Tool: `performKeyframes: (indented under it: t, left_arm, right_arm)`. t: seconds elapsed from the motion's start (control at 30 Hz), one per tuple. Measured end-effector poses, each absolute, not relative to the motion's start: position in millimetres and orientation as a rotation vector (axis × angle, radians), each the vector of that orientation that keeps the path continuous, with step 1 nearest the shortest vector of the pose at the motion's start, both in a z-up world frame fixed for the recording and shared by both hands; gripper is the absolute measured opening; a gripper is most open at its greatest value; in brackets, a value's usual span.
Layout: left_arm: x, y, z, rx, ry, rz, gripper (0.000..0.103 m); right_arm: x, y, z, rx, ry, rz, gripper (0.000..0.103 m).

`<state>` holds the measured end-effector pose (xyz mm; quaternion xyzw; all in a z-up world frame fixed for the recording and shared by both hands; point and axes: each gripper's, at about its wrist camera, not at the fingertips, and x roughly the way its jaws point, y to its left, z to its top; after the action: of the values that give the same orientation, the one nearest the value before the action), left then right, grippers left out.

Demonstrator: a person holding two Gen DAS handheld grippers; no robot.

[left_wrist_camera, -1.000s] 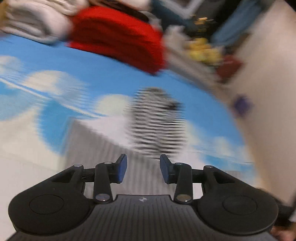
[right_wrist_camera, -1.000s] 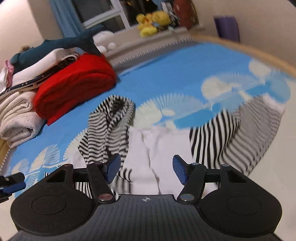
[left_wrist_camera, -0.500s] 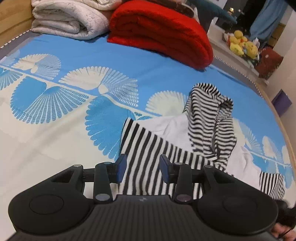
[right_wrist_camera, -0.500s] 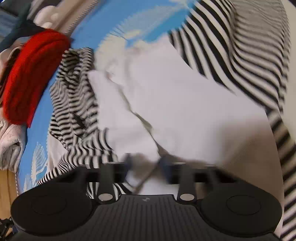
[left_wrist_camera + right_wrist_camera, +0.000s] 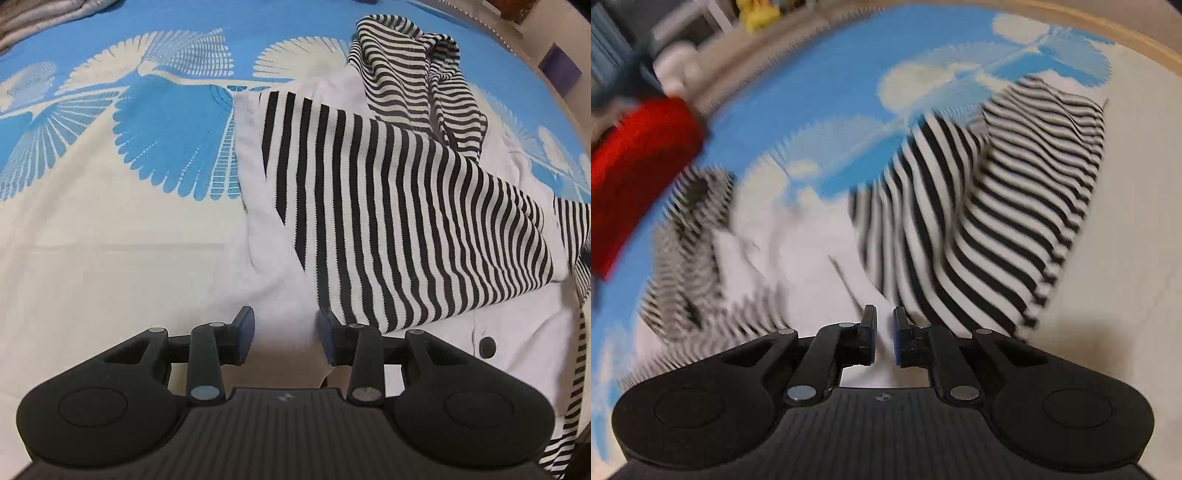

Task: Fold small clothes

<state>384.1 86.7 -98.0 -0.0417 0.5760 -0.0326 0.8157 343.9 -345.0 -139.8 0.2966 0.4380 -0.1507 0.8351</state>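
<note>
The left gripper (image 5: 284, 338) hung low over the white hem of the hooded jacket (image 5: 388, 206), its blue-padded jaws parted by a moderate gap with white cloth showing between them; whether they had any of it pinched could not be told. The right gripper (image 5: 884, 339) had its jaws drawn nearly together, a fold of the jacket's white fabric running up into the narrow slot between the pads, apparently nipped there. No writing could be read anywhere; each black gripper body carried only a small pale emblem at the centre of its ribbed face.

The jacket lay spread on the bed sheet (image 5: 110, 166), just ahead of both grippers. It was a soft knit: a plain white body with a dark round button (image 5: 487, 341) near the front edge, sleeves in bold black-and-white stripes, one sleeve folded across the chest, and a crumpled hood (image 5: 413, 62) in finer stripes at the far end. The sheet was smooth, cream and bright blue, printed with fan-shaped feathery motifs. A thick folded red blanket (image 5: 635, 166) sat beyond, badly blurred in the right wrist view.
</note>
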Motion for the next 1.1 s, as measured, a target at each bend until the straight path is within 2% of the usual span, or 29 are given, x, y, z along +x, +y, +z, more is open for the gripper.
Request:
performKeyframes:
  t: [0.03, 0.07, 0.13, 0.17, 0.2, 0.27, 0.33, 0.37, 0.43, 0.47, 0.53, 0.7, 0.77, 0.8, 0.83, 0.87, 1.0, 1.1]
  left_arm:
    - [383, 87, -95, -0.104, 1.214, -0.085, 0.042]
    - [382, 87, -93, -0.116, 1.198, -0.11, 0.042]
    - [382, 82, -104, -0.058, 1.243, -0.114, 0.042]
    - [381, 79, -116, -0.002, 1.299, -0.088, 0.042]
    - [380, 78, -122, 0.026, 1.315, -0.072, 0.042]
    - [380, 77, -115, 0.031, 1.295, -0.067, 0.042]
    - [378, 74, -93, -0.017, 1.183, -0.122, 0.042]
    - [378, 73, -90, -0.028, 1.154, -0.151, 0.042]
    - [381, 69, -108, 0.019, 1.228, -0.134, 0.044]
    - [382, 69, -123, 0.039, 1.295, -0.106, 0.047]
    - [384, 69, -117, 0.025, 1.281, -0.089, 0.048]
    - [382, 54, -54, -0.013, 1.075, -0.138, 0.049]
    - [382, 43, -49, 0.003, 1.064, -0.144, 0.049]
    - [383, 39, -50, 0.008, 1.073, -0.152, 0.049]
    - [383, 35, -52, 0.011, 1.079, -0.164, 0.049]
    - [383, 30, -51, 0.013, 1.081, -0.174, 0.049]
    - [384, 24, -53, 0.018, 1.072, -0.177, 0.049]
    - [387, 26, -56, 0.001, 1.08, -0.162, 0.049]
  right_arm:
    - [345, -342, -133, 0.628, 0.881, -0.268, 0.02]
    - [346, -338, -127, 0.636, 0.841, -0.205, 0.032]
    - [353, -331, -130, 0.659, 0.869, -0.078, 0.045]
    - [357, -329, -137, 0.653, 0.929, -0.055, 0.046]
    - [364, -326, -153, 0.624, 1.041, -0.067, 0.046]
    - [365, -333, -173, 0.619, 1.147, -0.149, 0.035]
    - [364, -343, -167, 0.68, 1.114, -0.143, 0.037]
    - [365, -344, -161, 0.658, 1.09, -0.124, 0.042]
    - [364, -349, -154, 0.604, 1.062, -0.128, 0.045]
    - [365, -356, -152, 0.613, 1.051, -0.131, 0.045]
    - [362, -378, -145, 0.651, 1.017, -0.136, 0.045]
    - [353, -449, -105, 0.596, 0.827, -0.228, 0.045]
    - [347, -493, -102, 0.606, 0.764, -0.318, 0.043]
    - [344, -512, -103, 0.612, 0.745, -0.361, 0.04]
    - [341, -532, -106, 0.618, 0.728, -0.408, 0.033]
    - [339, -553, -112, 0.63, 0.717, -0.454, 0.032]
    - [328, -608, -148, 0.684, 0.716, -0.555, 0.033]
    - [332, -631, -183, 0.836, 0.734, -0.576, 0.042]
